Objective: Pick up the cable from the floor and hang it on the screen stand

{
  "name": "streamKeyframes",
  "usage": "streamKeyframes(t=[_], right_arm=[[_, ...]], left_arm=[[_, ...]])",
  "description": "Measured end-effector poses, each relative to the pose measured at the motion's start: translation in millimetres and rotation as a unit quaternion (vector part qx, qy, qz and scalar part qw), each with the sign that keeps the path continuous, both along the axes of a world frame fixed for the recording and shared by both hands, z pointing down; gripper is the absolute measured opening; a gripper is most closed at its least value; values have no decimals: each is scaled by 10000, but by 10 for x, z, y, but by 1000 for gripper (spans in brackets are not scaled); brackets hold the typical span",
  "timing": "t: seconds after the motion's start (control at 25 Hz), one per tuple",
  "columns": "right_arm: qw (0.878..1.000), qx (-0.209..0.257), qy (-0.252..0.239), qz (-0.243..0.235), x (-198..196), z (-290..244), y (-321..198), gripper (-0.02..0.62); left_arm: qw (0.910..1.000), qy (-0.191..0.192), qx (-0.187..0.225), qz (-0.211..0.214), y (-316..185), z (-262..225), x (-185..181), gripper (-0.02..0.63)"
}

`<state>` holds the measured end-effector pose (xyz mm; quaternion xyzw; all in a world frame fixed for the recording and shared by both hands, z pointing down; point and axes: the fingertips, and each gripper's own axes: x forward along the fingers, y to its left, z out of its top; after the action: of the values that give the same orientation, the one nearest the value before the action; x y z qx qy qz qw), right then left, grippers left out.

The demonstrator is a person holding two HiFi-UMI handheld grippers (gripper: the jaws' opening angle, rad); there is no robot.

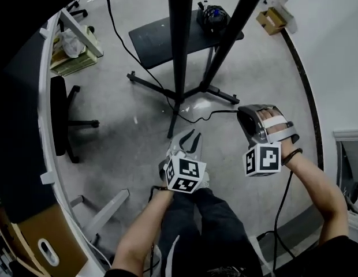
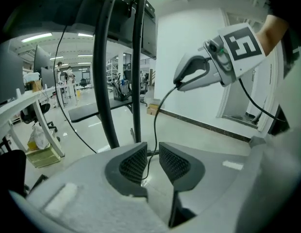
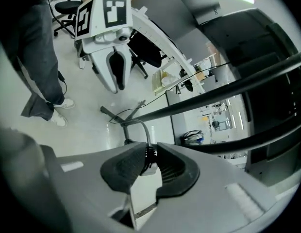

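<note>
The right gripper [image 3: 149, 154] pinches the cable [image 3: 144, 130] end, half hidden by its pads. The left gripper [image 2: 151, 158] has jaws a little apart, pressing nothing. The stand [image 1: 180, 39] top is cut off.

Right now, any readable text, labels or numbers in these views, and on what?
None readable.
The left gripper and right gripper carry only black-and-white square marker patterns, no words.
Any print on the cardboard box is too small to read.
</note>
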<state>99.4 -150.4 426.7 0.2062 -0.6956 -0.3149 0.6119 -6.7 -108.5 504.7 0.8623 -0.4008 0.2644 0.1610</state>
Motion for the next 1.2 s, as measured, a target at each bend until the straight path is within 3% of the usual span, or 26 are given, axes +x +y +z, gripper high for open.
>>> streamKeyframes(t=[0.16, 0.48, 0.88, 1.2], right_arm=[[9983, 565, -62, -112, 17, -814, -175, 72], [9837, 1729, -263, -425, -164, -2410, -383, 72], [9484, 3063, -462, -680, -351, -4087, -632, 72], [9207, 3805, -456, -743, -396, -5180, -712, 72]], left_arm=[[9996, -15, 233, 126, -28, -391, 115, 94], [9983, -15, 588, -57, -141, -999, 53, 131], [9896, 33, 1389, -381, -794, -1953, -23, 164], [9865, -39, 1597, -354, -961, -2289, 112, 169]])
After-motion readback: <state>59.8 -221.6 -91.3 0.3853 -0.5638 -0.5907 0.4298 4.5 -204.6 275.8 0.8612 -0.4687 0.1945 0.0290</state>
